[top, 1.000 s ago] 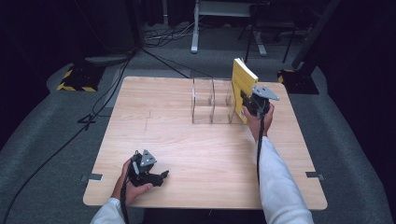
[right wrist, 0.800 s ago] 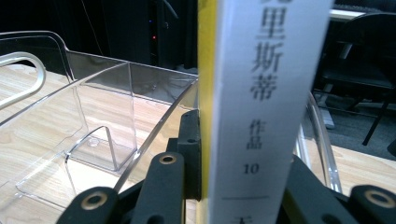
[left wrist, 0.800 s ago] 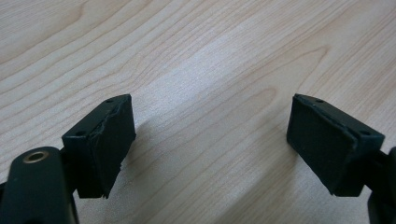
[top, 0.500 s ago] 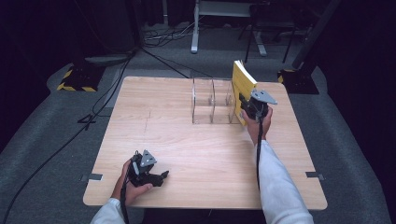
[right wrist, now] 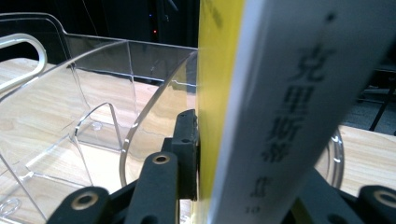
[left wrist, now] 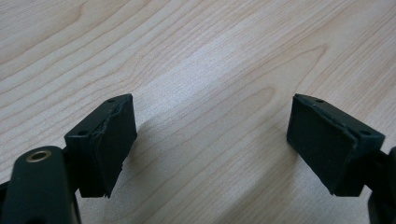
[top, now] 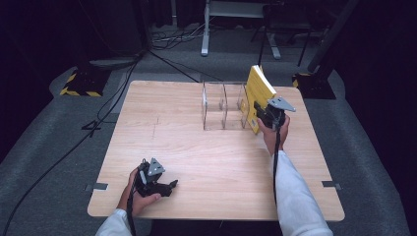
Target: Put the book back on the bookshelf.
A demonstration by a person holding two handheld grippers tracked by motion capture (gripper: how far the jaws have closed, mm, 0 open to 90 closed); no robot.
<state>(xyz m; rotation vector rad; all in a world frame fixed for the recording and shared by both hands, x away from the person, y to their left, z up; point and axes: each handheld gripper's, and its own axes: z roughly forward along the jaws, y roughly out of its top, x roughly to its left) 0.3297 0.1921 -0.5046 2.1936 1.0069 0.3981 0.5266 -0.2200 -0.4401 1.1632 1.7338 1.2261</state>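
High view: right gripper (top: 263,114) sat at the far right of the wooden table (top: 196,157), jaws on the near edge of the yellow book (top: 258,94). Book stood on edge, tilted, touching the right end of the clear acrylic rack (top: 223,105); whether it sat inside the right compartment or against its wall, could not tell. Jaws had just been opening a little, book between them. Left gripper (top: 167,187) lay low on the table at the near left, well apart from book and rack, held in the left hand (top: 140,194).

Left gripper view: pads (left wrist: 105,144) stood wide apart, bare table wood (left wrist: 205,70) between them, held nothing.

Right gripper view: yellow book (right wrist: 219,93) upright between the jaws, white spine with dark printed characters (right wrist: 289,116) facing the camera. Left pad (right wrist: 187,154) lay flat against the yellow cover, touching; right pad hidden behind the spine, contact there could not be told. Curved clear walls of the rack (right wrist: 93,93) left of the book, one curved wall just beside the cover.
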